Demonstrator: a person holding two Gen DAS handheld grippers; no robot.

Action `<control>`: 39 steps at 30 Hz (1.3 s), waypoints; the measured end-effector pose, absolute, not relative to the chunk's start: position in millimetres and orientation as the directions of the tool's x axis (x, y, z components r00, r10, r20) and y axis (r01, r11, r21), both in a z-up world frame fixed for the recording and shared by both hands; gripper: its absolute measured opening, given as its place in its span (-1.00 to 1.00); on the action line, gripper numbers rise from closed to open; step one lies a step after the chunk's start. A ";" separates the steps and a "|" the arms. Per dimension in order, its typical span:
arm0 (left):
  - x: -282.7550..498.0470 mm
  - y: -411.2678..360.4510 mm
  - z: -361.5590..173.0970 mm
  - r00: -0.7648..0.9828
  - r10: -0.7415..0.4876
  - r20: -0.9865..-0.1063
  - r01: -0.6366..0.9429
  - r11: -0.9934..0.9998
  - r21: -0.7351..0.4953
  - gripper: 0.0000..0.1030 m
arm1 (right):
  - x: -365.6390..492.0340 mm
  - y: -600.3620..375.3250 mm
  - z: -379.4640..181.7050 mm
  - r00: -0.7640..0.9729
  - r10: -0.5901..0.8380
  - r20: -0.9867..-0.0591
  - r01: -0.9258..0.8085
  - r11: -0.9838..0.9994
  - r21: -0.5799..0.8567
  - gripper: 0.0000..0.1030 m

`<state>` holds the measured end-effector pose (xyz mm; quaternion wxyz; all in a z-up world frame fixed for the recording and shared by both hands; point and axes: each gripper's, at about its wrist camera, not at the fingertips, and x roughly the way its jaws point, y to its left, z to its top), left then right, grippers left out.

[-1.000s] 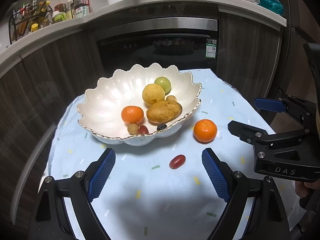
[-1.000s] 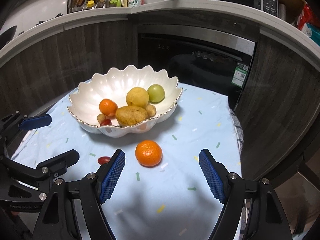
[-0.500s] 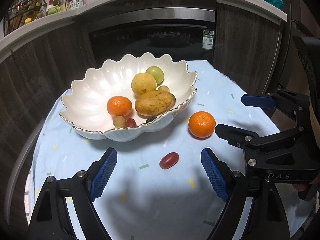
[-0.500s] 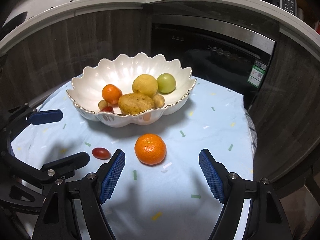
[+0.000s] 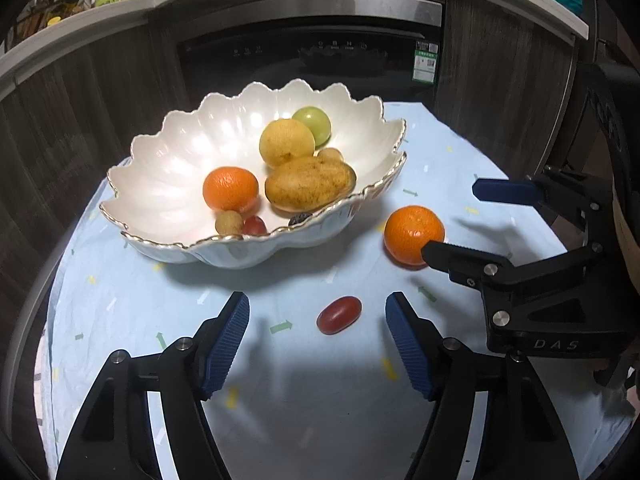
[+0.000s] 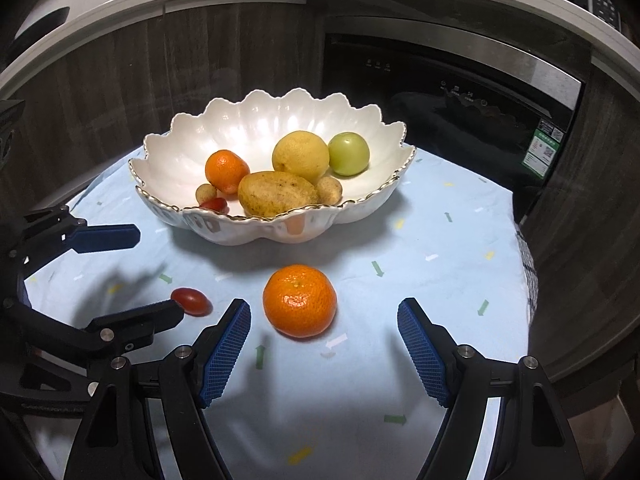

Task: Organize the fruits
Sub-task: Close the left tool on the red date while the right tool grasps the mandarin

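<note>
A white scalloped bowl [image 5: 160,184] [image 6: 360,208] stands on the light blue cloth and holds several fruits, among them an orange, a yellow fruit and a green one. A loose tangerine [image 5: 414,235] [image 6: 299,300] lies on the cloth in front of the bowl. A red cherry tomato [image 5: 339,314] [image 6: 191,301] lies near it. My left gripper [image 5: 318,338] is open, with the tomato just ahead, between its fingertips. My right gripper [image 6: 324,344] is open, with the tangerine just ahead, between its fingers. Each gripper shows in the other's view.
The small round table [image 6: 460,264] with the cloth stands against dark wood cabinets and a built-in oven [image 5: 312,56]. A counter [image 5: 100,16] above carries bottles. The table edge drops off at the right and near sides.
Both grippers have moved forward and down toward the cloth. The tomato now sits between the left fingertips, and the tangerine is closer to the right fingers. No fruit has moved.
</note>
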<state>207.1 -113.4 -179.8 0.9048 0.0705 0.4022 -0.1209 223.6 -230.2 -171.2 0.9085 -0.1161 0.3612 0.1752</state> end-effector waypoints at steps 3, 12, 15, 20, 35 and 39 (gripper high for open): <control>209.1 -114.9 -184.9 0.634 -0.164 -0.756 0.282 0.959 0.028 0.31 | 226.6 -228.6 -173.3 0.671 0.247 -0.699 -0.420 0.904 -0.084 0.49; 219.4 -119.2 -196.0 0.597 -0.177 -0.782 0.298 0.955 0.012 0.00 | 235.9 -225.8 -183.1 0.642 0.273 -0.717 -0.449 0.891 -0.063 0.46; 220.8 -120.5 -199.7 0.590 -0.182 -0.787 0.304 0.953 0.007 -0.04 | 238.7 -224.2 -185.8 0.633 0.278 -0.723 -0.457 0.888 -0.058 0.41; 221.8 -122.3 -206.9 0.571 -0.195 -0.798 0.320 0.947 -0.002 -0.15 | 242.2 -220.7 -189.0 0.621 0.296 -0.726 -0.475 0.879 -0.047 0.39; 224.2 -126.8 -206.1 0.579 -0.211 -0.788 0.340 0.940 -0.002 -0.49 | 248.8 -218.8 -194.0 0.583 0.322 -0.746 -0.492 0.870 -0.009 -0.09; 223.9 -126.7 -205.4 0.582 -0.208 -0.786 0.337 0.941 0.000 -0.51 | 247.7 -217.7 -193.1 0.589 0.318 -0.743 -0.493 0.870 -0.019 -0.11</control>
